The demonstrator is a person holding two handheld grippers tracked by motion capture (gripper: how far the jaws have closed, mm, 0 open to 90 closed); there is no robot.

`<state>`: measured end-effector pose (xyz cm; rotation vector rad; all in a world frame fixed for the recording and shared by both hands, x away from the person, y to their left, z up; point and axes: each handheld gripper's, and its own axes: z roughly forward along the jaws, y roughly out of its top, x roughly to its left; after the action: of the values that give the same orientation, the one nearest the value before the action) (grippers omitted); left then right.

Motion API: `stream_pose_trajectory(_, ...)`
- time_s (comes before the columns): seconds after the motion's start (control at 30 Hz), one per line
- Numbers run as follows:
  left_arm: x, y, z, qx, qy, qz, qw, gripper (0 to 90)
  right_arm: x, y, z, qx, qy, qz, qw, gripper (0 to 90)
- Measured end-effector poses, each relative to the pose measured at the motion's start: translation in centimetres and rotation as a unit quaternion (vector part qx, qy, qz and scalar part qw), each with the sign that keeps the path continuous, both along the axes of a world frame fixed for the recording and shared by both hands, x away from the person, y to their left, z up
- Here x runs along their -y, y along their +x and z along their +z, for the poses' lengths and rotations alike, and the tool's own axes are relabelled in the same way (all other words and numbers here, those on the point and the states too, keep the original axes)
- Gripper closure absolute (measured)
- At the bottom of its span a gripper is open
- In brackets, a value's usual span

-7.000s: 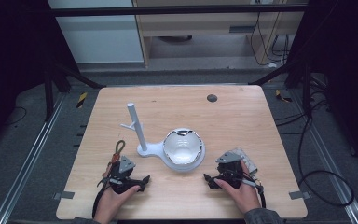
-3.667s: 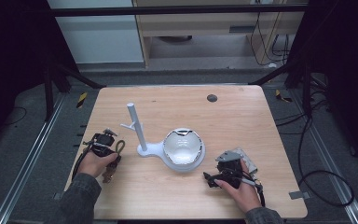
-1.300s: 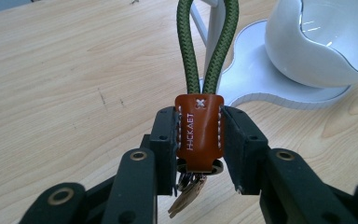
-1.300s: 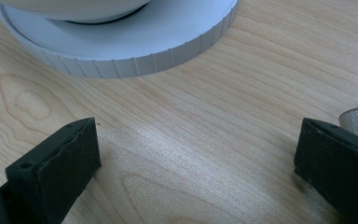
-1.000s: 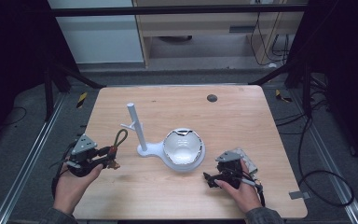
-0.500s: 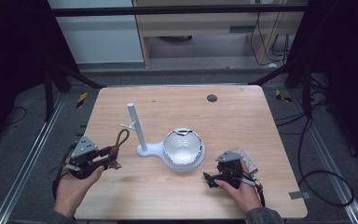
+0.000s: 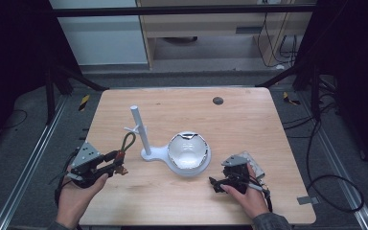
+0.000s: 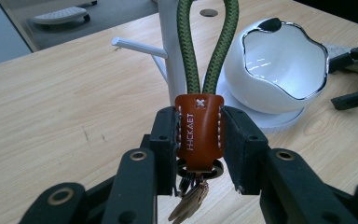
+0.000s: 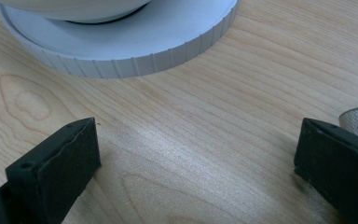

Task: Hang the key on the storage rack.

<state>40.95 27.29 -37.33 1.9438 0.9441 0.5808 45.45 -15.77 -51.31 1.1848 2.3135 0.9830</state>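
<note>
My left gripper (image 8: 199, 140) is clamped on the brown leather tab (image 8: 199, 130) of a keyring, both black pads pressing its stitched sides so the tab stands upright between them. From the top of the tab a green cord loop (image 8: 207, 42) rises, and below it a metal ring and some keys (image 8: 189, 203) hang down between the gripper's arms. In the high view I hold this gripper (image 7: 111, 162) over the left part of the wooden table (image 7: 249, 124), near its front edge, with the loop (image 7: 127, 141) pointing toward the white stand (image 7: 140, 129), close to it but not touching. The stand is an upright post with a short peg (image 8: 137, 46) sticking out sideways, on a flat white base that it shares with a glossy white bowl (image 7: 187, 151); the bowl sits just to the right of the post. My right gripper (image 7: 218, 183) lies low on the table at the front right, my hand (image 7: 247, 191) resting over it, its tips pointing at the bowl's base. Its jaws stand wide apart with nothing but bare wood between them, and the ribbed rim of the white base (image 9: 168, 46) lies just ahead of them.
</note>
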Motion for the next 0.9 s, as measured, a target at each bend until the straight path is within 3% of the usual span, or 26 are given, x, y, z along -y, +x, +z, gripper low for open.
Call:
stream_pose_trajectory(0.37, 0.03, -0.53, 0.59, 0.019, -0.012, -0.003, 0.9997, 65.9, 0.0, 0.0, 0.0, 0.0, 0.0, 0.0, 1.0, 0.3)
stream_pose_trajectory(0.9, 0.69, 0.27, 0.79, 0.021, -0.014, 0.004, 0.9997, 65.9, 0.0, 0.0, 0.0, 0.0, 0.0, 0.0, 1.0, 0.3)
